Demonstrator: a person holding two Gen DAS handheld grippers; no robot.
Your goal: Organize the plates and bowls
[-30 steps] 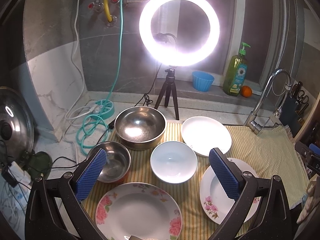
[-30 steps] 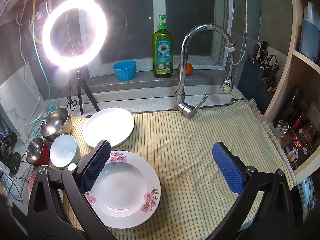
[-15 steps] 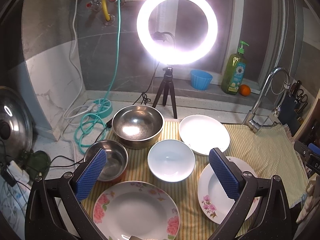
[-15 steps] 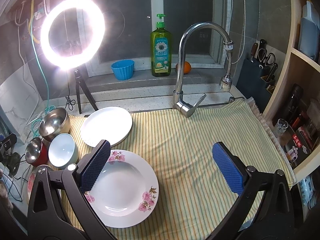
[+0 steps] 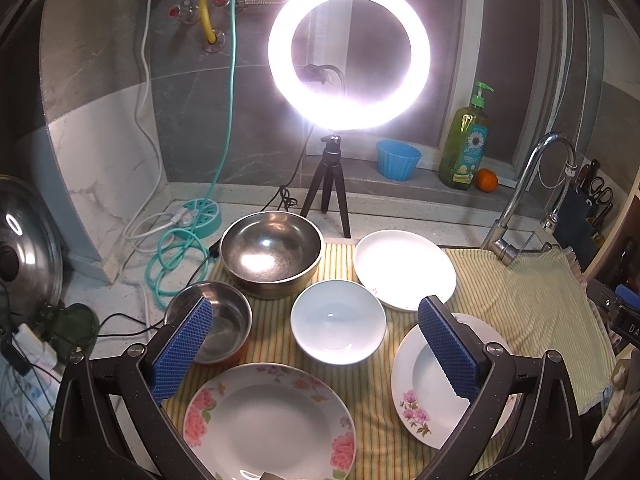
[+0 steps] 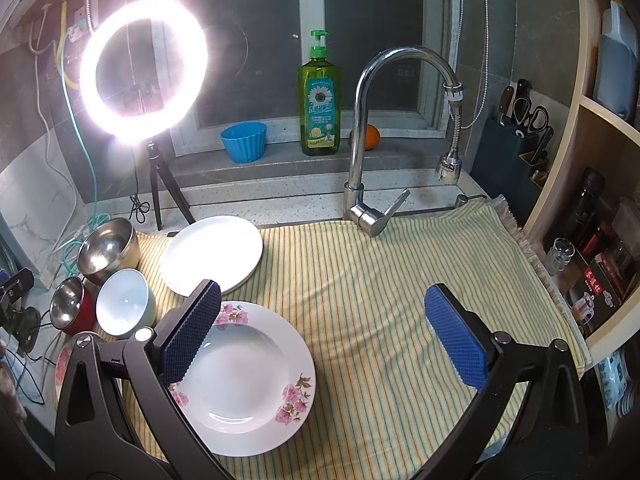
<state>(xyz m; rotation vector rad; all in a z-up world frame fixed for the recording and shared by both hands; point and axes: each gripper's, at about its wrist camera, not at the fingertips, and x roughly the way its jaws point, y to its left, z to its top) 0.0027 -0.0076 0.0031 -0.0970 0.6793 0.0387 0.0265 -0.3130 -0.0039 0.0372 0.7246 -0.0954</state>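
On the striped cloth (image 5: 532, 300) lie a large steel bowl (image 5: 271, 253), a small steel bowl (image 5: 224, 320), a white bowl (image 5: 338, 320), a plain white plate (image 5: 404, 268), a rose-rimmed plate (image 5: 268, 420) and a pink-flower plate (image 5: 428, 380). My left gripper (image 5: 316, 348) is open and empty, above the white bowl and the rose-rimmed plate. My right gripper (image 6: 324, 336) is open and empty; its left pad (image 6: 192, 332) overlaps the pink-flower plate (image 6: 244, 380). The plain plate (image 6: 212, 252), white bowl (image 6: 124, 308) and steel bowls (image 6: 106, 248) lie to its left.
A lit ring light on a tripod (image 5: 348, 56) stands behind the bowls. A tap (image 6: 368, 152) rises at the cloth's back edge. Soap bottle (image 6: 319, 96), blue cup (image 6: 244, 140) and orange (image 6: 370, 136) sit on the sill. Cables (image 5: 172, 256) lie left; shelves (image 6: 592, 240) stand right.
Both grippers have drifted slightly; the dishes appear a little shifted in both views. Nothing was taken hold of or let go, and both grippers stay open.
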